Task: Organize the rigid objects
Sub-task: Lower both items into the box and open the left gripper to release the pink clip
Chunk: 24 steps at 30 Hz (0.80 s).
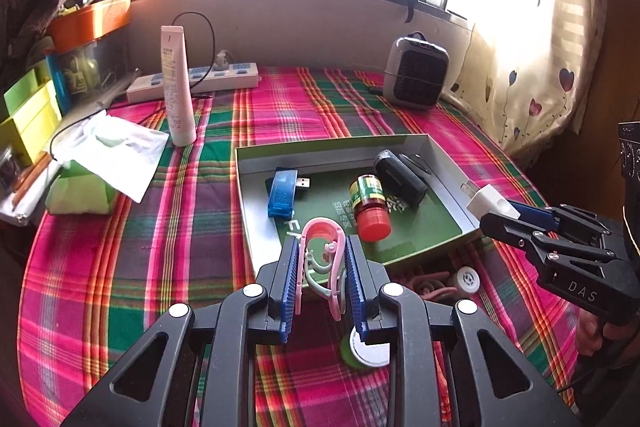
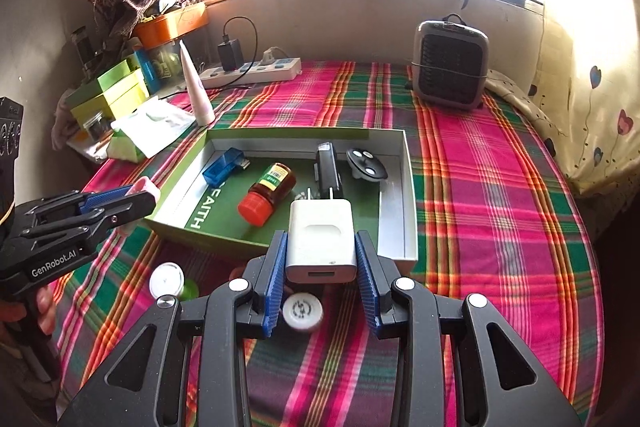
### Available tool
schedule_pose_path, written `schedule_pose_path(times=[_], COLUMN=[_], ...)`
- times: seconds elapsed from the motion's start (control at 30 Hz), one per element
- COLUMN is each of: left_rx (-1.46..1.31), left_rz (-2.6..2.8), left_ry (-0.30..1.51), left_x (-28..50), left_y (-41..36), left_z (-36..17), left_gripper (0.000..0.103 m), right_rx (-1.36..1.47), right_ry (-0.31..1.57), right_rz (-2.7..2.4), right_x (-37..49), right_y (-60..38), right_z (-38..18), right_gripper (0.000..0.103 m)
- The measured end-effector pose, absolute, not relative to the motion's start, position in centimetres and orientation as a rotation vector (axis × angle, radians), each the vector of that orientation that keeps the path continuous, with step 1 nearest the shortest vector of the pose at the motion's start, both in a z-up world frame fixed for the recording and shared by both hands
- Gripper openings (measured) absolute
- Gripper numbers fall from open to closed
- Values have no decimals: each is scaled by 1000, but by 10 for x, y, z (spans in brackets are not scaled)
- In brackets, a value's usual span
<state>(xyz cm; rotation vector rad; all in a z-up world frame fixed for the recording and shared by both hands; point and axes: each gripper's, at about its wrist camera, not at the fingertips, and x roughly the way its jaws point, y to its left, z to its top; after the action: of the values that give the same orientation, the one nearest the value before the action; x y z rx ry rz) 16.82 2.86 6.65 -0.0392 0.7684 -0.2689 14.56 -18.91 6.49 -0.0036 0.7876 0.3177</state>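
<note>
My left gripper (image 1: 322,247) is shut on a pink and pale green plastic clip (image 1: 320,231), held over the near edge of a shallow green-bottomed box (image 1: 248,187). My right gripper (image 2: 322,239) is shut on a white charger plug (image 2: 320,227), prongs forward, above the box's near wall (image 2: 400,227). Inside the box lie a blue USB stick (image 2: 224,167), a red-capped bottle (image 2: 266,197), a black device (image 2: 328,167) and a round black disc (image 2: 366,163). Each gripper shows in the other's view: the right one (image 1: 500,217) and the left one (image 2: 136,201).
A white round cap (image 2: 302,311) and a green jar with a white lid (image 2: 168,281) lie on the plaid cloth in front of the box. A heater (image 2: 452,63), a white tube (image 1: 178,87), a power strip (image 1: 192,81) and tissues (image 1: 108,151) stand behind and to the left.
</note>
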Motion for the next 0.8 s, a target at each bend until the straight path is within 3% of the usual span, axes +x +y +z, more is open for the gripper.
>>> schedule_pose_path(times=[0.8], left_rx=[-30], left_rz=[-266], left_ry=[845], left_x=[221], left_y=[19], left_z=[39], left_gripper=[23], right_rx=[-47], right_ry=[898], right_rz=[342], right_x=[198], right_y=[-163], right_z=[38], right_gripper=[35])
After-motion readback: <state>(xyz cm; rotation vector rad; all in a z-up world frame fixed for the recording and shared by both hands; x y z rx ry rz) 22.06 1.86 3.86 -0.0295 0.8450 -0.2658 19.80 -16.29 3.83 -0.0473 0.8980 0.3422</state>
